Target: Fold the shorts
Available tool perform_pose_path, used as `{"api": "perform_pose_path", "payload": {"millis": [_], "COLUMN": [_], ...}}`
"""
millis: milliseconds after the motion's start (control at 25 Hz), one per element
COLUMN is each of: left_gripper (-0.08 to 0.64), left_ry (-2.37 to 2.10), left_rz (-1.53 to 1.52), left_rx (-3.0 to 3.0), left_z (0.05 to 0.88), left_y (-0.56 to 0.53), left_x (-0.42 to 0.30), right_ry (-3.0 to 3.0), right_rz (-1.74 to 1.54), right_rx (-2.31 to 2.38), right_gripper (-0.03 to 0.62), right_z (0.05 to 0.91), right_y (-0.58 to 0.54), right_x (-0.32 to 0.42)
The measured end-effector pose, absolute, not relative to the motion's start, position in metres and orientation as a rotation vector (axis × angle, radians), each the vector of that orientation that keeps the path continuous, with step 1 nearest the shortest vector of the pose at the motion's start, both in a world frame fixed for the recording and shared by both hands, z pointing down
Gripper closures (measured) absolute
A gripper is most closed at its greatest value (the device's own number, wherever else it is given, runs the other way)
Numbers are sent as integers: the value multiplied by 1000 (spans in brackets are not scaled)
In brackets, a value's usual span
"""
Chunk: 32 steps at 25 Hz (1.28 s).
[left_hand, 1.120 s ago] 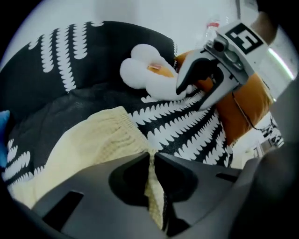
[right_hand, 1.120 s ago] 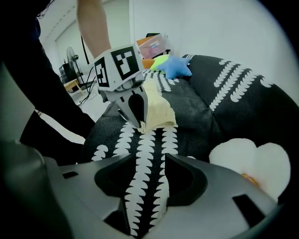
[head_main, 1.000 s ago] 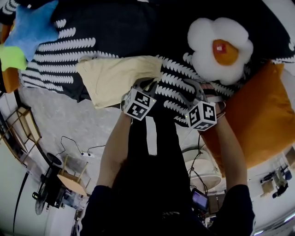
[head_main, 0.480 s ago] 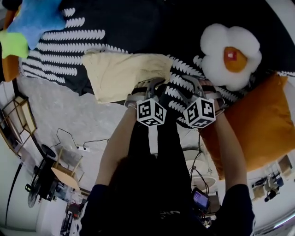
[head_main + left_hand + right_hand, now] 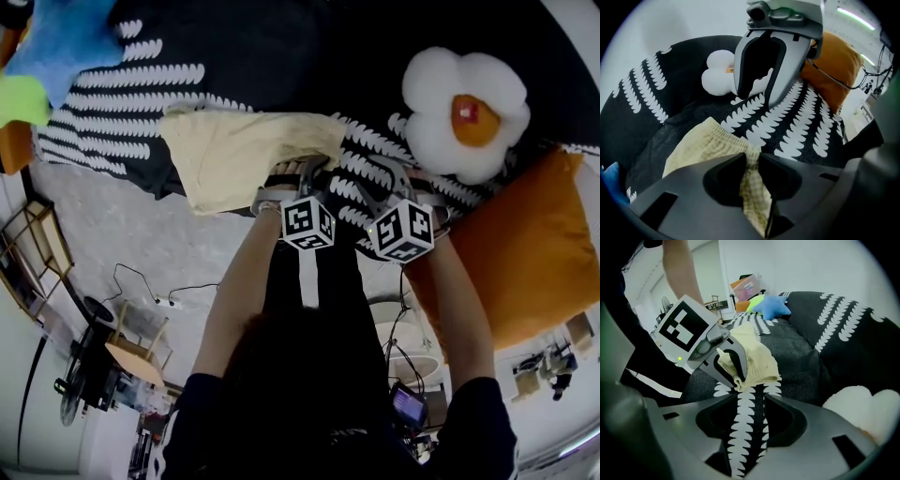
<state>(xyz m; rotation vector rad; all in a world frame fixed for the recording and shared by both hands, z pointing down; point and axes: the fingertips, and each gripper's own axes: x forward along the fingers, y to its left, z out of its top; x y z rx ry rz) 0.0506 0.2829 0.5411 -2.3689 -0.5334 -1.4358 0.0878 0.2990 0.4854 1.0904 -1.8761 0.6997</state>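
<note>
Pale yellow shorts [image 5: 239,155] lie folded on the black bedspread with white leaf rows [image 5: 281,56]. My left gripper [image 5: 295,173] is at their near right corner. In the left gripper view the checked fabric [image 5: 701,145] fills the narrow gap of the left gripper [image 5: 750,159]; its jaws are opening, but the cloth still touches both. My right gripper [image 5: 398,178] hangs just right of it, open over bare bedspread. The right gripper view shows only leaf pattern between the right gripper [image 5: 750,404] jaws, with the left gripper [image 5: 733,376] on the shorts [image 5: 757,357] ahead.
A fried-egg plush [image 5: 464,112] sits right of the shorts, and an orange pillow [image 5: 525,253] lies at the bed's right edge. A blue star plush [image 5: 66,42] and a green cushion [image 5: 19,98] lie far left. Below the bed's edge the floor holds cables and a stool [image 5: 127,361].
My left gripper has rolled and shifted right, closer to the right gripper, still at the shorts' corner. The right gripper has barely moved.
</note>
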Motion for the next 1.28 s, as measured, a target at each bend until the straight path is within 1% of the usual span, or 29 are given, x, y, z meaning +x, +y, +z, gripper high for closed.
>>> {"api": "perform_pose_path", "payload": {"millis": [40,80,120,160,240,320,360,400,440,480,560,600,680,720,800,960,1040,1120,1280], "left_gripper": [472,414,198,107,153,181,217,287,396,442,439,436,407,407,427,486,500,503,503], "left_ry": [-594,-685,-774,-812,-747,-636,-574,-517,-485,-493,-563,-586,-577,-548,-495,-515,-522,-509,-356], "left_rz": [-1465,-1501,-1526,-1527,-1502,-1537,-1570,-1604,-1637,-1664,-1650,-1603,-1483,-1442,-1452,-1661,-1694,-1669,-1598], "left_rx": [-2355,-2326,-2284,-2248,-2267,-2406,-2484,-2539,-2561,-2550,-2466,-2411,-2336,-2324,-2343,-2518,-2646,-2783,-3017], "left_z": [543,546,550,552,551,545,542,541,541,541,542,542,541,541,543,539,530,515,488], "left_y": [289,299,310,317,318,309,300,288,278,272,273,277,283,283,280,273,272,268,243], "left_x": [45,37,30,26,27,32,36,42,46,50,53,54,54,53,54,63,62,60,53], "right_ry": [-1880,-1882,-1881,-1877,-1869,-1869,-1868,-1866,-1862,-1859,-1861,-1862,-1861,-1860,-1861,-1855,-1851,-1863,-1904], "right_rz": [698,700,704,707,715,725,728,731,735,740,746,747,750,753,756,730,701,656,496], "right_rx": [1083,1079,1082,1091,1121,1155,1167,1173,1175,1175,1173,1171,1165,1162,1165,1180,1161,1115,887], "right_gripper": [407,407,412,417,441,446,451,456,458,460,461,462,463,463,468,474,472,456,395], "right_z": [487,489,491,490,484,480,480,482,483,484,483,481,479,478,479,482,480,478,480], "right_y": [299,299,297,295,288,279,275,271,269,269,272,274,277,277,276,273,272,269,264], "right_x": [84,82,82,84,89,91,93,95,98,100,103,104,103,101,100,110,116,121,111]}}
